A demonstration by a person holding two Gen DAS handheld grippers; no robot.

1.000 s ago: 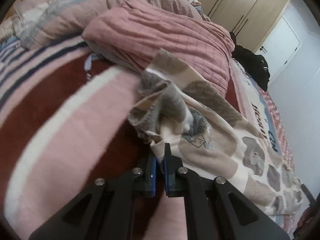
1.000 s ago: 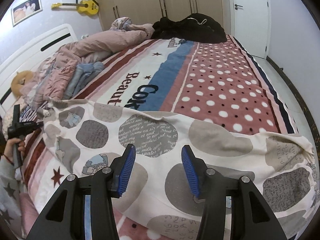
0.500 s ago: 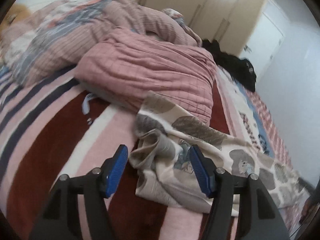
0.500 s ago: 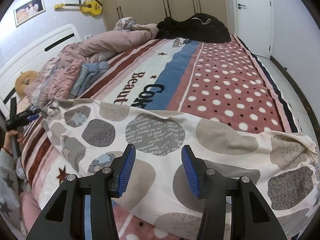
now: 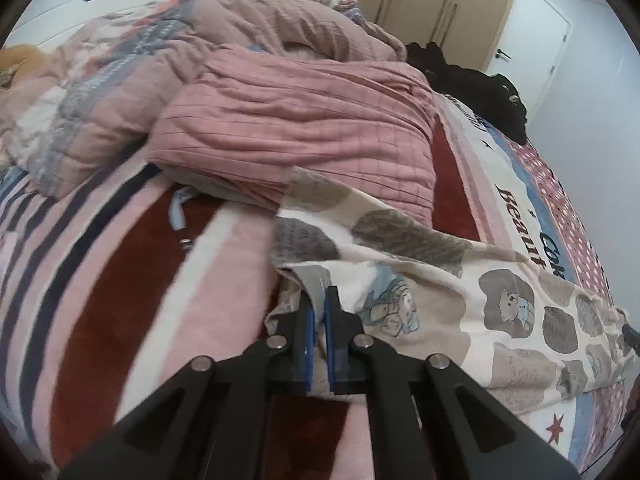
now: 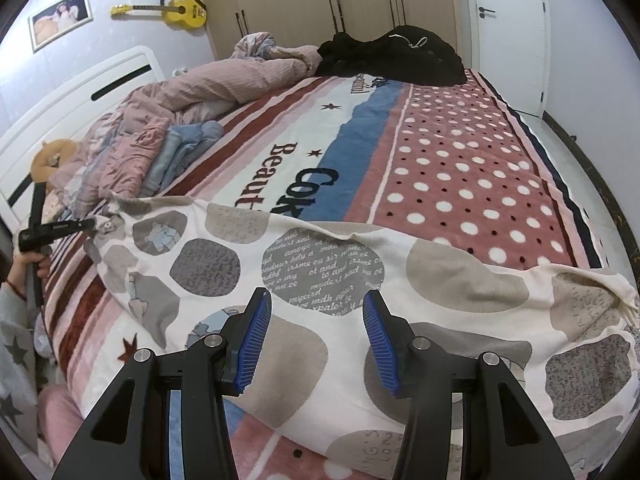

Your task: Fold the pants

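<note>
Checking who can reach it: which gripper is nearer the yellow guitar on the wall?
Left. The left gripper is by the headboard end, under the guitar wall; the right gripper hangs over the pants mid-bed.

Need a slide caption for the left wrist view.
Left gripper shut on patterned pants at one end, on striped blanket.

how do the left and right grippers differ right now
The left gripper has its jaws shut on an edge of the pants; the right gripper has its jaws wide open and holds nothing. The left works at the pants' end near the pink quilt; the right hovers above their middle, over the grey lettered patch. Both have black arms with blue pads and point at the same patterned pants spread across the bed.
</note>
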